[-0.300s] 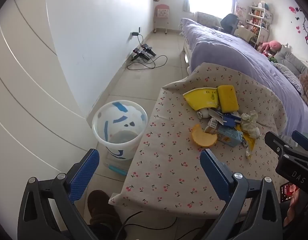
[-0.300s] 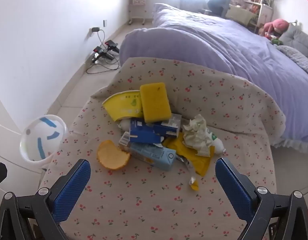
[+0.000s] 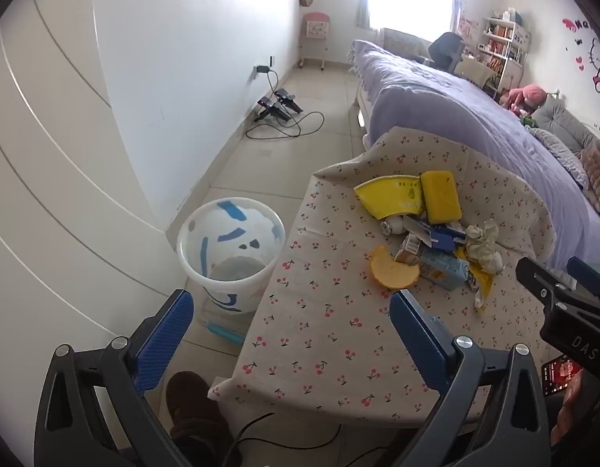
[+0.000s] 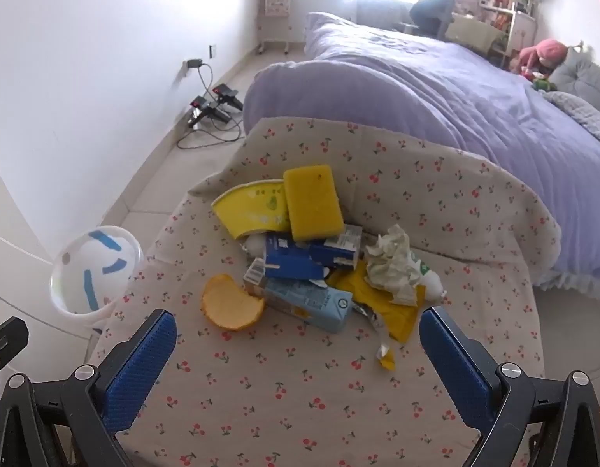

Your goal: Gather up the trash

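Both tongs stood spread wide and held nothing. The left tongs (image 3: 290, 323) hung over the near left corner of the counter (image 3: 339, 334), one blue pad above the floor and the other above the cherry-print cloth. The right tongs (image 4: 298, 344) hovered over the near part of the counter, with the trash pile just beyond its tips. In the left wrist view the right tongs (image 3: 564, 292) showed as a black frame at the right edge. The trash lay heaped in the middle of the counter: an orange peel (image 4: 230, 303) at the near left of the pile, apart from the pads; a light blue carton (image 4: 311, 303) touching the peel's right side; a dark blue box (image 4: 296, 258) lying on top of that carton; a yellow sponge (image 4: 313, 202) farther back, leaning over the dark blue box; a yellow paper cup piece (image 4: 249, 214) just left of the sponge; a crumpled tissue (image 4: 393, 268) on the right, over a yellow wrapper (image 4: 393, 311); and a small torn scrap (image 4: 385, 358) near the wrapper. A white bin (image 3: 232, 249) with blue marks stood on the floor against the left side of the counter. Beyond the counter lay a bed (image 4: 455, 97) with a purple cover.
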Tool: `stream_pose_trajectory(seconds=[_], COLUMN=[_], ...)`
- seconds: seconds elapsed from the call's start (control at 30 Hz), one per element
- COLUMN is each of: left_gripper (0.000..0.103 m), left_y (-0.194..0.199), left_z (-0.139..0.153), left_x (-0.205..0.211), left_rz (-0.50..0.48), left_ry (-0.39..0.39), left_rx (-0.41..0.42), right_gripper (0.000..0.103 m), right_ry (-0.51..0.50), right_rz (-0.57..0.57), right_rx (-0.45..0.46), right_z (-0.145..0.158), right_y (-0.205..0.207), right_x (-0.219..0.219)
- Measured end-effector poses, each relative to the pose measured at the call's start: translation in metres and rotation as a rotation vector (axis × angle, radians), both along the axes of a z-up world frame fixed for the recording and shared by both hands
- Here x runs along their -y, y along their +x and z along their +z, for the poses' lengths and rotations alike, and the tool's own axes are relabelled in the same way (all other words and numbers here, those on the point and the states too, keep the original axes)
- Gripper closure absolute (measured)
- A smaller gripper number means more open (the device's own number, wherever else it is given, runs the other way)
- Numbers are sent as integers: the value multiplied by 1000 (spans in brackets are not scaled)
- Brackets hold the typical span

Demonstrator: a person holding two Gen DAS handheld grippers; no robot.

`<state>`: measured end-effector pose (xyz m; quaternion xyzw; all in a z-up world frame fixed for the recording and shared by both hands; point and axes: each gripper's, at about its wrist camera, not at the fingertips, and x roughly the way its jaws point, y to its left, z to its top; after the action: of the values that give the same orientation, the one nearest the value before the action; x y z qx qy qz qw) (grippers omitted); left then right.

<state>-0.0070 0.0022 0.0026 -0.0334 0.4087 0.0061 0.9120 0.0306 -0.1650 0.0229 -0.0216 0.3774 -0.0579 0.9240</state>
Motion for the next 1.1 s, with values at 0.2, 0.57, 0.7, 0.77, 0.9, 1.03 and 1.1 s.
stream_pose_trajectory(seconds=[0.2,0.57,0.7,0.77,0.9,1.03,1.1], left_gripper=[1,1,1,1,1,1,1], left_y=[1,2,2,2,2,2,2], left_z=[1,0,1,1,1,1,1], left_x=[1,0,0,1,0,0,0], left_rz=[-4,8,9,10,12,11,12], left_ry=[9,9,8,9,10,11,11], left_rx=[4,6,5,7,8,9,9], right_gripper=[1,1,1,1,1,1,1], right_ry=[48,80,81,82,84,87,88], right_rz=[16,46,52,54,55,61,61], right_rx=[-2,0,2,1,2,1,2], right_z=[0,-1,-1,-1,-2,-2,-2], right_y=[1,0,0,0,0,0,0], right_x=[3,1,-1,-2,-2,-3,-3])
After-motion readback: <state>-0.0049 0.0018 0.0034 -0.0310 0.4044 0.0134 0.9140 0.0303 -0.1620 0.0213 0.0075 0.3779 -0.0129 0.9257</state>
